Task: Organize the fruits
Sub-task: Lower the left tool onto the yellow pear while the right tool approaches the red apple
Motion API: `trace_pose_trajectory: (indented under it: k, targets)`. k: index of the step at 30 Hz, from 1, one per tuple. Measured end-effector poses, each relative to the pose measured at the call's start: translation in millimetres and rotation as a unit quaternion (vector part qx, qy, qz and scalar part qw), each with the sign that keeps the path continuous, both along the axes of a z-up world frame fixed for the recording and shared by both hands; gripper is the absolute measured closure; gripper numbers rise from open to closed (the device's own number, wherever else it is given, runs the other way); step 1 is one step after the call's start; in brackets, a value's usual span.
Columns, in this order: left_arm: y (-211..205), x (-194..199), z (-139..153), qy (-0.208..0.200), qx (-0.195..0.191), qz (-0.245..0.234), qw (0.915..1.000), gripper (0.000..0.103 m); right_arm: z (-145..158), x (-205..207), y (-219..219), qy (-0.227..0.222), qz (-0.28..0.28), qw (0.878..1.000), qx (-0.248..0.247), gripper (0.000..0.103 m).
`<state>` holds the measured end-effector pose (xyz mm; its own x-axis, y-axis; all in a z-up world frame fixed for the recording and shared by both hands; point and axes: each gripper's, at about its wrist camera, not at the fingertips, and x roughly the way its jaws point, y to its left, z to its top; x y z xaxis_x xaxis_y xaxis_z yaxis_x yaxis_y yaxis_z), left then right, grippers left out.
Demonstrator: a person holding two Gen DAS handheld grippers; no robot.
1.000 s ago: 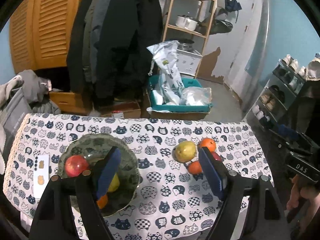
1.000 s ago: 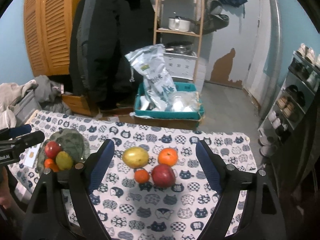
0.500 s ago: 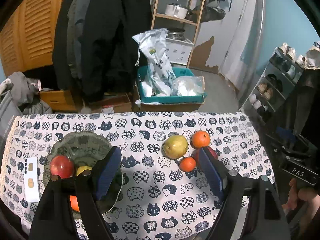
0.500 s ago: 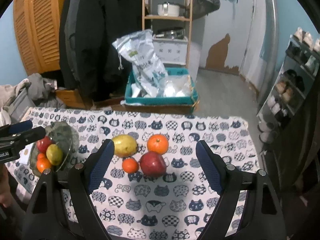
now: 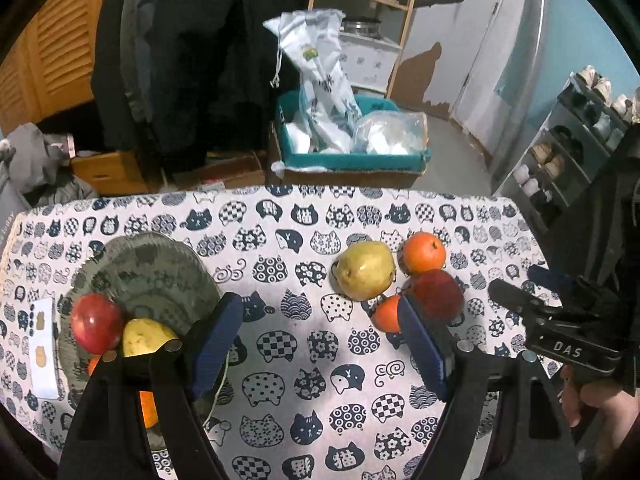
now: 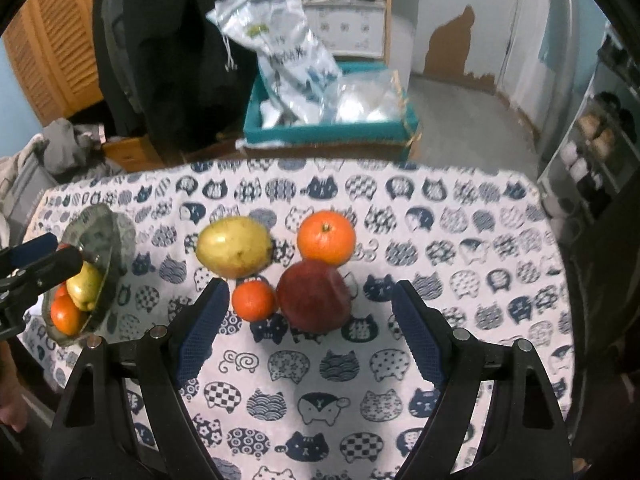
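Four loose fruits are sitting together on the worktop [image 6: 440, 360]: a pear [image 6: 234, 246], an orange [image 6: 326, 236], a mandarin [image 6: 253, 300] and a red apple [image 6: 314, 296]. In the right wrist view the apple is lying just above the right gripper [image 6: 306, 328], squarely between its wide-open, empty jaws (the mandarin is nearly touching its left pad). The left gripper [image 5: 320, 344], equally open and empty, is pointing at bare cloth between cluster and bowl [image 5: 160, 276], at lower left. The right hand is nearer.
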<state>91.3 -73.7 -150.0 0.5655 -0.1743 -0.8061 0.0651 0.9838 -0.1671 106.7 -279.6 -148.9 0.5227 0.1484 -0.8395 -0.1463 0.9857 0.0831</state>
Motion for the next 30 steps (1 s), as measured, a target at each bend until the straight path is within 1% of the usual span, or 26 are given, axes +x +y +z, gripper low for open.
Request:
trace_pose_trajectory:
  k: [4,12,19,24,30]
  targets:
    - [-5.8,9.1,-16.4,0.014,0.004,-0.002,0.9999,0.022,-22.7,11.0,0.2,0.025,0.000,1.000,0.003,0.020]
    - [-12.9,23.1,-47.1,0.042,0.017,-0.006,0.9990,0.022,-66.2,31.5,3.9,0.066,0.007,0.998,-0.012,0.020]
    - [-13.9,32.6,-67.3,0.058,0.022,-0.008,0.9981,0.022,-85.2,42.3,1.7,0.082,0.007,0.997,-0.004,0.020]
    - [-14.4,37.4,-74.8,0.063,0.020,-0.007,0.9978,0.022,-98.3,47.8,0.7,0.094,0.005,0.996,-0.004,0.020]
    - [-17.9,46.1,-77.5,0.066,0.017,-0.013,0.9976,0.022,-109.3,49.8,-1.7,0.107,0.005,0.994,0.024,0.020]
